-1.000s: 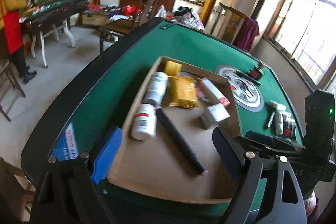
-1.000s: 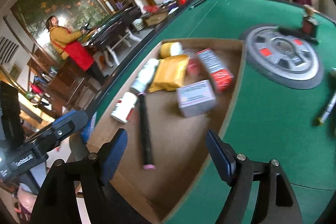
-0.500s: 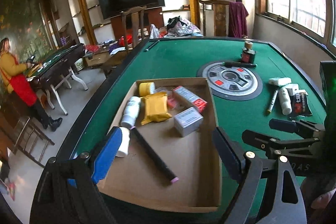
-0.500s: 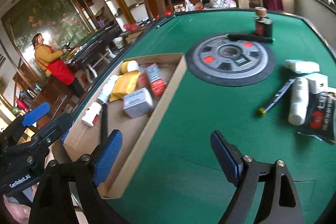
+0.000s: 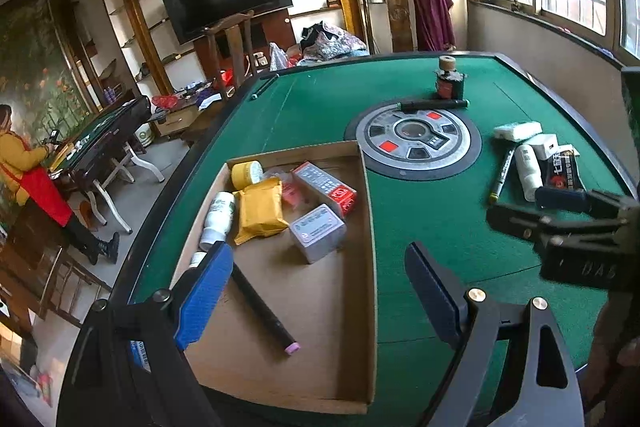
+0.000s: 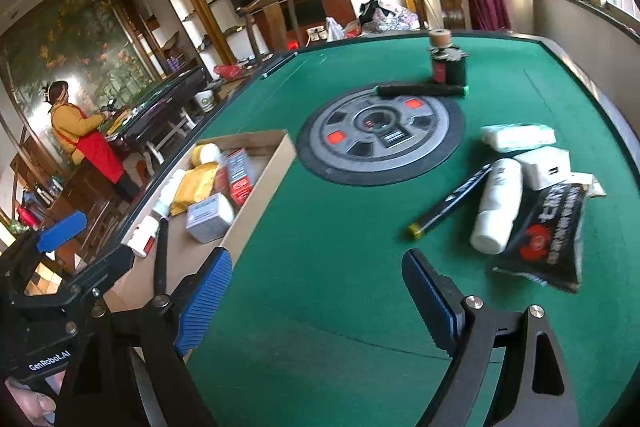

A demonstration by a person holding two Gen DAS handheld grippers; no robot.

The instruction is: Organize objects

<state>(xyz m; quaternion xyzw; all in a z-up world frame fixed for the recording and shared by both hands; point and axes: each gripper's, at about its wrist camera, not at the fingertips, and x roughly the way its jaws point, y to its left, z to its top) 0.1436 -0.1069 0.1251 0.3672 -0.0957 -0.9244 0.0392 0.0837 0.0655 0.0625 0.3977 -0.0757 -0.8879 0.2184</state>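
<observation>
Cardboard box (image 5: pixel 366 227) part filled; marker (image 6: pixel 450 201), bottle (image 6: pixel 496 211), packets right of box left. Both hand-held grippers spread, empty.

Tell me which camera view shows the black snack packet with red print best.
The right wrist view. There the black packet lies large and close on the green felt, its whole face and print visible, beside the white bottle. In the left wrist view the packet is small, near the frame's right side, with the right tool just in front of it.
</observation>
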